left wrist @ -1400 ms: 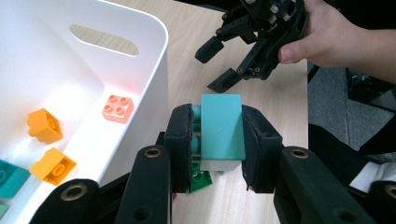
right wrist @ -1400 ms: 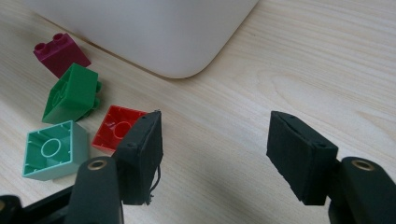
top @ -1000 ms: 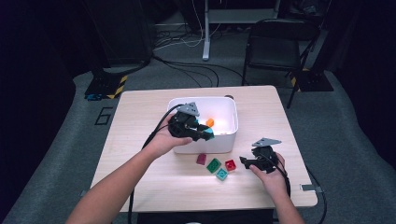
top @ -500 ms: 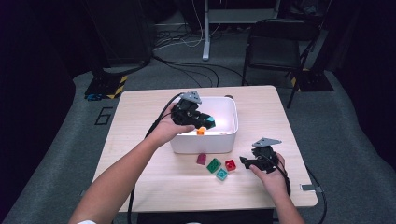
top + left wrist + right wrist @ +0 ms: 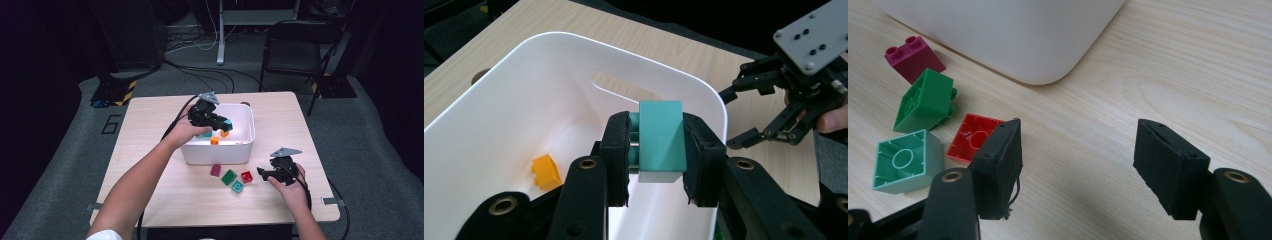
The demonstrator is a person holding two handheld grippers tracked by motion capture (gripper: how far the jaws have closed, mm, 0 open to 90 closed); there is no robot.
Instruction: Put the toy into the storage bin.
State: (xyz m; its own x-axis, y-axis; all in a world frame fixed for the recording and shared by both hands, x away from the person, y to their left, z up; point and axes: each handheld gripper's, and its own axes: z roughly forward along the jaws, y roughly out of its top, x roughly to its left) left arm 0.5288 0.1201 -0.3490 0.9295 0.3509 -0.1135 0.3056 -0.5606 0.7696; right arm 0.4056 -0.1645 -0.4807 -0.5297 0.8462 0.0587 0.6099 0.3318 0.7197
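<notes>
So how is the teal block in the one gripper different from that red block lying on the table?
The teal block is clamped between the left gripper jaws, held above the white bin; the red block lies loose on the table, beside the open right gripper. The teal block shows a smooth side face; the red block lies with its hollow underside in sight. Both are plastic building blocks.

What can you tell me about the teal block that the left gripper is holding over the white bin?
The teal block is a plastic toy brick with flat, smooth faces and round studs that point sideways, toward one jaw. It looks whole and clean. The left gripper is shut on it, one black pad on each side, and nothing else touches it. It hangs above the inside of the white bin, clear of the floor, where an orange block lies.
</notes>
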